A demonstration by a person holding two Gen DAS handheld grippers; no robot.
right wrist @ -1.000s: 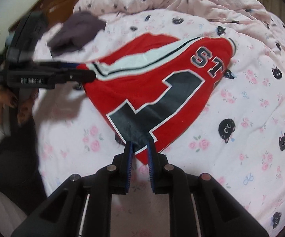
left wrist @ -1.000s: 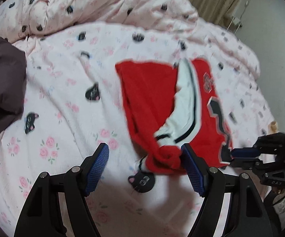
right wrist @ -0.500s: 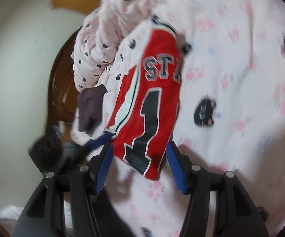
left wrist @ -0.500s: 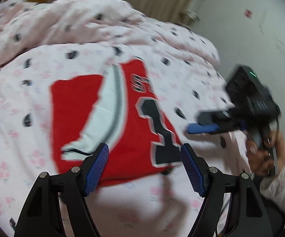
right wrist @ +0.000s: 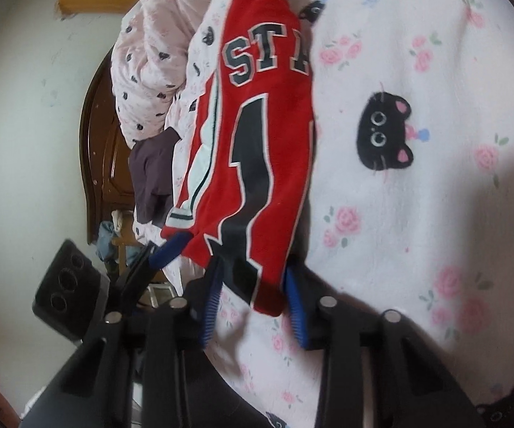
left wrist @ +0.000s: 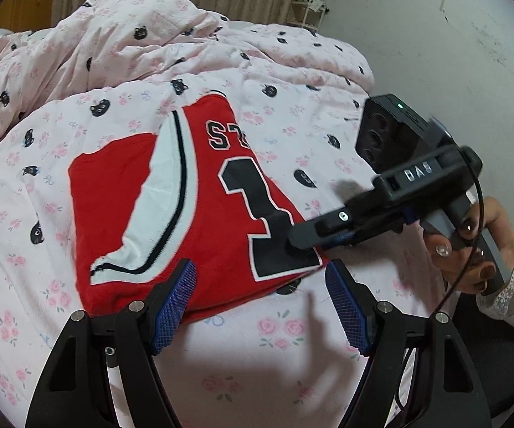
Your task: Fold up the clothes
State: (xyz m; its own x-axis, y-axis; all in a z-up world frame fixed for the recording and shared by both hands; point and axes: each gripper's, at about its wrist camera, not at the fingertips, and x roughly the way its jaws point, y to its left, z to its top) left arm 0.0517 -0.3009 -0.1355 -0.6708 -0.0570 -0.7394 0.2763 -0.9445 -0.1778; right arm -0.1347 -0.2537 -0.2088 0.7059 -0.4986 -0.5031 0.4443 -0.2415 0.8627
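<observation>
Left wrist view: jersey (left wrist: 193,214) folded, mid-frame on bedspread (left wrist: 275,349). Left gripper (left wrist: 260,306) wide open, empty, jersey's near edge between jaws. Right gripper (left wrist: 301,240) at right, jaws closing around corner, not yet pinching. Step: re-grip for next fold. Next: both clamp near edge, lift together.

Red jersey (left wrist: 200,214), number 1, lies folded on pink cat-print bed (left wrist: 292,349). Left gripper (left wrist: 260,306) low over near hem, jaws wide apart, nothing gripped. Right gripper (left wrist: 301,239) comes in from right, held by hand (left wrist: 478,246), jaws closing at jersey's corner.
</observation>
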